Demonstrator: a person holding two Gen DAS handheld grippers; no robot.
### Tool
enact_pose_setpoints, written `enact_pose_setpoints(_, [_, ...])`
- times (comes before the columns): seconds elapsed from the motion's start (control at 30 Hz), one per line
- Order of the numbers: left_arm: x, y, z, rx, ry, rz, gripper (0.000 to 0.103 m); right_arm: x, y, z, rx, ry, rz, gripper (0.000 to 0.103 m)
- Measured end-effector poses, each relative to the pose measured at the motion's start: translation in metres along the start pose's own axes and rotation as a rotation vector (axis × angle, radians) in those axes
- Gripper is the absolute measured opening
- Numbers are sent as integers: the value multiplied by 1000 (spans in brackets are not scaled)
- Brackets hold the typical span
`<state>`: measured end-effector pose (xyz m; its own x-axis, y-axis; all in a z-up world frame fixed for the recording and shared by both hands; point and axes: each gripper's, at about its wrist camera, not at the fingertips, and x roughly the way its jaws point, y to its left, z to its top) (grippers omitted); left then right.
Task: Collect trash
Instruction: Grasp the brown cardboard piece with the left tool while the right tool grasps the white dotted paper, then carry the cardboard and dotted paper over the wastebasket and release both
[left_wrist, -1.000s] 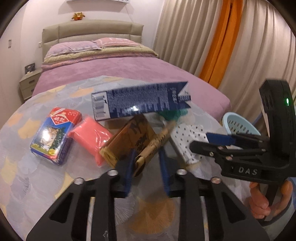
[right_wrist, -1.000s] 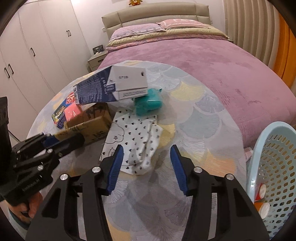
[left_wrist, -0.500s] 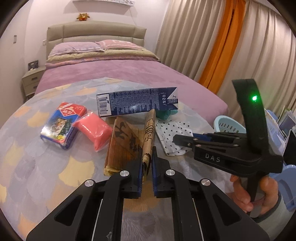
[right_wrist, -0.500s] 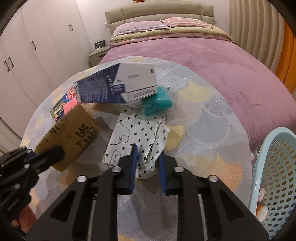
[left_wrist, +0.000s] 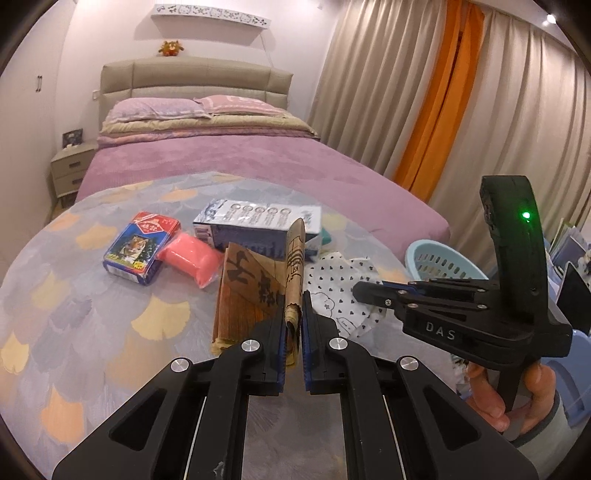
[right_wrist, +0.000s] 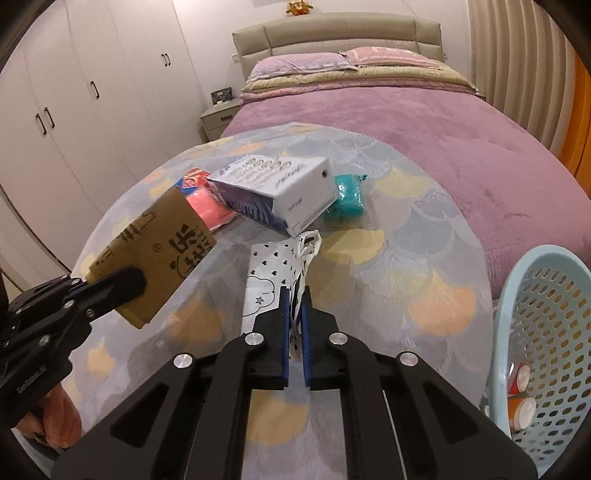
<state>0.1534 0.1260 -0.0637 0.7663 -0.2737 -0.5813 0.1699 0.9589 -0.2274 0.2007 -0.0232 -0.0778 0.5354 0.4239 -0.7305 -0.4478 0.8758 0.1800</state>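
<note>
My left gripper is shut on the edge of a flat brown paper bag with black characters, lifted off the round table. In the right wrist view that brown bag hangs at the left in the left gripper. My right gripper is shut on a white wrapper with black hearts, raised above the cloth. From the left wrist view the white wrapper hangs from the right gripper.
A blue-and-white carton, a teal packet, a pink packet and a red-and-blue box lie on the table. A light-blue basket with cans inside stands at the right. A purple bed lies behind.
Both grippers have shut, the left on the brown bag and the right on the white wrapper, and both have risen with them. The carton that leaned on the pile now lies flat.
</note>
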Motion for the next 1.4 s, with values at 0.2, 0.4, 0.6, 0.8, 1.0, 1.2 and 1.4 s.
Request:
enact_pose_setpoints(0.2, [-16,-17,-2,20,-24,-17,5,-33,0,-11,4,-43,1,4])
enact_pose_setpoints(0.4, [-27,-42,0,54,-47,-38,5,-67,-9,-19,17,-93,-12,4])
enact_pose_setpoints(0.6, [-34,-68,6,68,-94,-119,5,-102,-24,-29,34,-146,-45,4])
enact_pose_setpoints(0.8, [-25,-102,14,102,-101,-180,5,-140,-55,-40,85,-204,-87,4])
enact_pose_setpoints(1.0, [0,-139,22,129,-64,-253,5,-165,-96,-50,166,-239,-145,4])
enact_pose_setpoints(1.2, [40,-177,27,149,9,-311,5,-175,-146,-60,289,-239,-190,4])
enact_pose_setpoints(1.4, [81,-211,26,176,78,-341,5,-168,-195,-75,419,-194,-285,4])
